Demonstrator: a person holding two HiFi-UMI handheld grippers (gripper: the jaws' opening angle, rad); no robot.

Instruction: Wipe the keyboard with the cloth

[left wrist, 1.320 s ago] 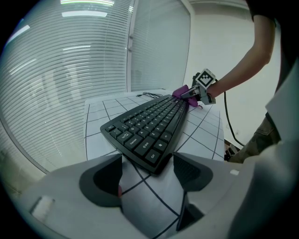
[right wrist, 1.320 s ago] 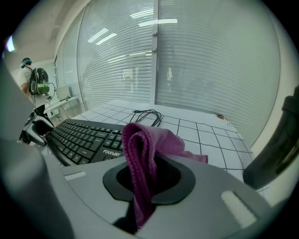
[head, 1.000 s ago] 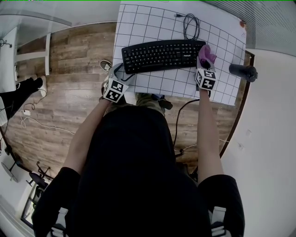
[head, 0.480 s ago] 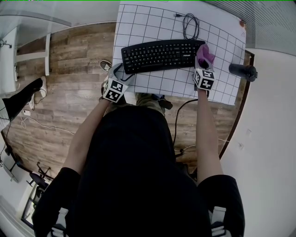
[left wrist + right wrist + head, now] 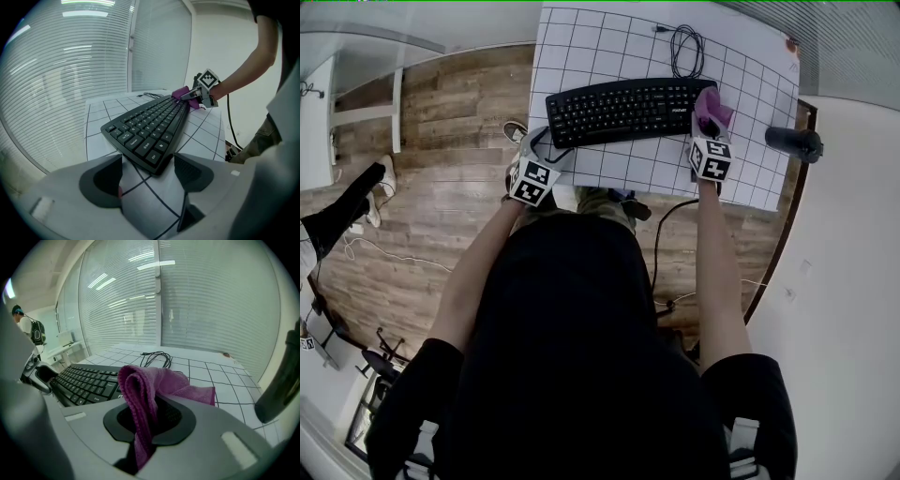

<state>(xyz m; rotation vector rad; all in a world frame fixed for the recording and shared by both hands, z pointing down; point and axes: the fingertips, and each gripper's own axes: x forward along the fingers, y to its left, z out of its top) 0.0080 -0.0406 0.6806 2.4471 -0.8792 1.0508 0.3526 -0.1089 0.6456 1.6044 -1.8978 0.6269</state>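
A black keyboard (image 5: 623,110) lies across the white gridded mat (image 5: 609,47). My right gripper (image 5: 709,127) is at the keyboard's right end, shut on a purple cloth (image 5: 712,108) that bunches up between its jaws. In the right gripper view the cloth (image 5: 150,392) hangs folded in front of the keyboard (image 5: 84,383). My left gripper (image 5: 546,148) is open at the keyboard's near left corner. The left gripper view shows that corner of the keyboard (image 5: 147,129) between the wide-apart jaws, and the right gripper (image 5: 199,96) with the cloth (image 5: 182,93) at the far end.
A coiled black cable (image 5: 686,52) lies on the mat behind the keyboard. A dark cylindrical object (image 5: 792,142) sits at the mat's right edge. A wooden floor (image 5: 441,187) lies left of the table, and a cable (image 5: 661,244) hangs below the front edge.
My right gripper has shifted slightly left and forward with the cloth, closer against the keyboard's right end. The left gripper has stayed in place.
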